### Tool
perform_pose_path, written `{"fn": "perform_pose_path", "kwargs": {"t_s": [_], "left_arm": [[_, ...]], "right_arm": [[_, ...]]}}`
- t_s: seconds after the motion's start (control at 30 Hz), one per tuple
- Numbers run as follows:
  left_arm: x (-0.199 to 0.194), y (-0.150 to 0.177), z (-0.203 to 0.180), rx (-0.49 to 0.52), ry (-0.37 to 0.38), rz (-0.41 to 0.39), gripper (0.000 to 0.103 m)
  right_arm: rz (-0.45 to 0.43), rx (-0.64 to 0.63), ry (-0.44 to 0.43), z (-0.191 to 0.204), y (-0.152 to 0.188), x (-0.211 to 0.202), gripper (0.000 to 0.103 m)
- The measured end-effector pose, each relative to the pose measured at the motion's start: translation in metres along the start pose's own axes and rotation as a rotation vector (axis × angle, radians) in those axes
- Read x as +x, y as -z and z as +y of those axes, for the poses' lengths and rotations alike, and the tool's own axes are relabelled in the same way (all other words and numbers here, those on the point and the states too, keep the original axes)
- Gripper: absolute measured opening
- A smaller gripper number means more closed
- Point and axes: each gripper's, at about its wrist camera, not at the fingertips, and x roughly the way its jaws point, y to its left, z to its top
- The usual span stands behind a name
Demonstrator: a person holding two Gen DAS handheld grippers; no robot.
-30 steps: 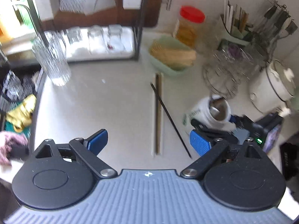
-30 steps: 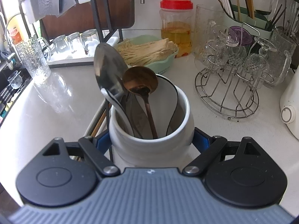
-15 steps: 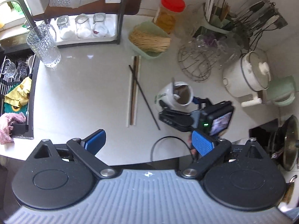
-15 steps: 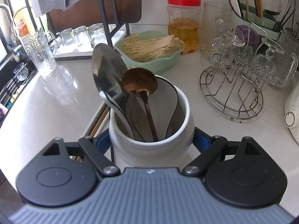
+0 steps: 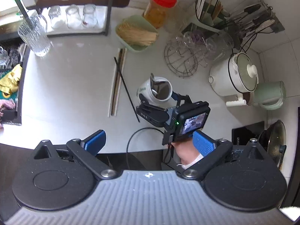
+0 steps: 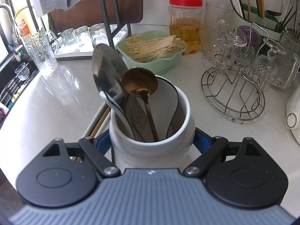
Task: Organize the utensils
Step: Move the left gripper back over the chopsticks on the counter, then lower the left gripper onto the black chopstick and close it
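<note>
Holding white ceramic utensil jar upright on tabletop, right tongs clenched on its sides. Inside: two spoons, one steel, one bronze. Left tongs released, empty, high above. Loose chopsticks: four, just left of jar, long axes running away from tongs; left hand nearer.

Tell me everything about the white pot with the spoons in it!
The white, glossy ceramic utensil pot is round and open-topped, with a thin dark line curving down its inner wall and green writing on its outside. It stands upright on the pale speckled countertop. The right gripper clasps it, one blue pad on each side. Inside lean a big silver metal spoon and a smaller bronze-coloured spoon, bowls up above the rim. Chopsticks lie on the counter just beside it.
</note>
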Motion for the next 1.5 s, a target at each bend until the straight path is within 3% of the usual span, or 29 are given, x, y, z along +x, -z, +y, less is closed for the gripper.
{"fn": "perform_pose_path", "kwargs": {"t_s": [0.27,0.4,0.57,1.03,1.5], "left_arm": [[0.012,-0.011,0.015,-0.035,0.002,-0.045,0.101],[0.022,-0.021,0.038,-0.112,0.055,-0.111,0.101],[0.050,-0.038,0.063,-0.144,0.023,-0.145,0.101],[0.149,-0.077,0.089,-0.018,-0.033,-0.149,0.101],[0.239,-0.109,0.105,0.022,-0.015,-0.151,0.100]], "right_arm": [[-0.005,0.002,0.000,0.000,0.001,-0.001,0.091],[-0.007,0.002,0.001,0.001,0.000,-0.001,0.091],[-0.011,0.014,0.012,0.001,0.002,-0.002,0.091],[-0.014,0.027,0.024,0.002,0.002,-0.002,0.091],[-0.015,0.060,0.058,0.005,0.003,-0.002,0.091]]}}
